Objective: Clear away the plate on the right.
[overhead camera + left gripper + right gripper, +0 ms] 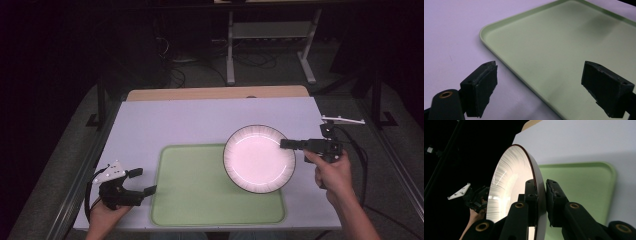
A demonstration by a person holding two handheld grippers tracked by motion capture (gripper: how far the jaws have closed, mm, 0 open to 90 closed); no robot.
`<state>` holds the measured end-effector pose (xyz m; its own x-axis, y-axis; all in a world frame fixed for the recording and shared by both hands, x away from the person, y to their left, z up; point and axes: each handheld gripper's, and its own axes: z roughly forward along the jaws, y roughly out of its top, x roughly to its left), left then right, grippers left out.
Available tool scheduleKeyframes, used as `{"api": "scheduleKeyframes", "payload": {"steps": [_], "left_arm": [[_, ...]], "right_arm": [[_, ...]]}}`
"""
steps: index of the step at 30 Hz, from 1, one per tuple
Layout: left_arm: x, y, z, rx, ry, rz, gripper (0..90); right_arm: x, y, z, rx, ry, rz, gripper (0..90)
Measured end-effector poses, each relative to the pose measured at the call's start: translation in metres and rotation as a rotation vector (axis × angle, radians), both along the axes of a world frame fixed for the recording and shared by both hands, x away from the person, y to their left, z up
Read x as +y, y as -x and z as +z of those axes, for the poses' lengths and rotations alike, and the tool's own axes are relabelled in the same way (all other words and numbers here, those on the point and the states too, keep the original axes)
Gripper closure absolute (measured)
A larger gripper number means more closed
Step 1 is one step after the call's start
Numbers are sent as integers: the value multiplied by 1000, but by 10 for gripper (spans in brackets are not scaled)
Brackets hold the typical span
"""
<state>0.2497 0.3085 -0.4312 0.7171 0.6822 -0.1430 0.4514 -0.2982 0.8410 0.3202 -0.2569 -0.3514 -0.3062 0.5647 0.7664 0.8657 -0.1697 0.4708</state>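
Forearms enter at the bottom of the high view. The left tool (142, 181) hovers over the pale lilac table (200, 120), jaws spread wide and empty, just short of the green tray's (200, 195) near-left edge. The right tool (287, 144) is clamped on the right rim of a white plate (257, 159) with a dark edge, which overlaps the tray's far-right corner. Beyond the table lie a wooden strip, a grey floor, cables and metal frame legs in a dark room.

From the left gripper view, the tray's (554, 47) rounded corner lies between and ahead of the parted jaws, table (451, 32) to the left.

From the right gripper view, both jaws pinch the plate's (506, 185) rim; the tray (579, 185) lies beyond it, right of the jaws.
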Motion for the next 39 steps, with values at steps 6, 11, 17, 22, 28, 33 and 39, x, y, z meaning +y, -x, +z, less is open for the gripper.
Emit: {"api": "scheduleKeyframes", "payload": {"steps": [6,11,17,22,28,33,39], "left_arm": [[1,0,1,-3,6,0,133],[0,1,1,-2,6,-5,133],[1,2,1,-4,12,-3,133],[1,1,1,-4,12,-4,133],[1,1,1,-3,14,-4,133],[2,1,1,-3,15,-4,133],[1,1,1,-2,15,-4,133]], "right_arm": [[28,-8,2,-9,-1,47,791],[45,-13,0,-9,-7,77,790],[65,-18,-6,-3,-11,101,790],[75,-21,-13,6,-5,108,789],[85,-23,-21,15,-1,119,789],[92,-25,-28,19,10,123,789],[100,-28,-38,32,27,120,789]]}}
